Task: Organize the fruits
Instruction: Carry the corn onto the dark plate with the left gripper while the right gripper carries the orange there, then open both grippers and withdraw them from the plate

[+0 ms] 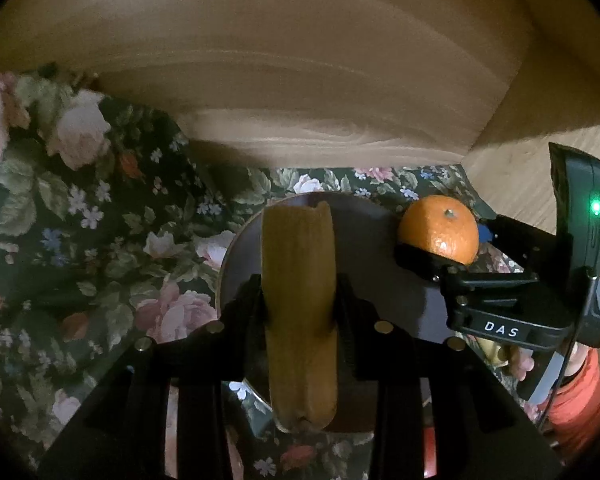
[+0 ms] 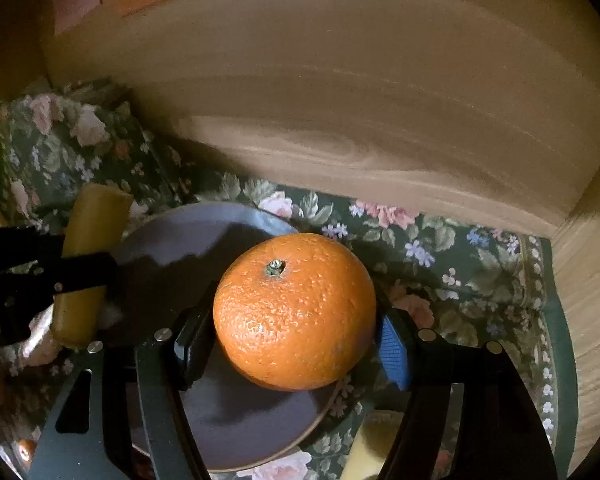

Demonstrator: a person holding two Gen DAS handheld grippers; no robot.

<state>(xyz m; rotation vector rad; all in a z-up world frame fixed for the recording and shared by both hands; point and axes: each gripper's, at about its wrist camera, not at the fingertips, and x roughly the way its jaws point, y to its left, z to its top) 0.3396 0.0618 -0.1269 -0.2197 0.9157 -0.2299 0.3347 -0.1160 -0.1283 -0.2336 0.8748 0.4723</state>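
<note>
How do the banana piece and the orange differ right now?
The banana piece is long, dull yellow and cut flat at its end; the orange is round, bright and whole, stem up. The left gripper holds the banana; the right gripper holds the orange. Both are above the plate.

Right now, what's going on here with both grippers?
Each gripper holds a fruit over the dark plate on the floral cloth. The left gripper is clamped on a yellow banana piece; the right gripper is shut on the orange, stem up. Neither fruit looks released yet, and whether either touches the plate is unclear.
</note>
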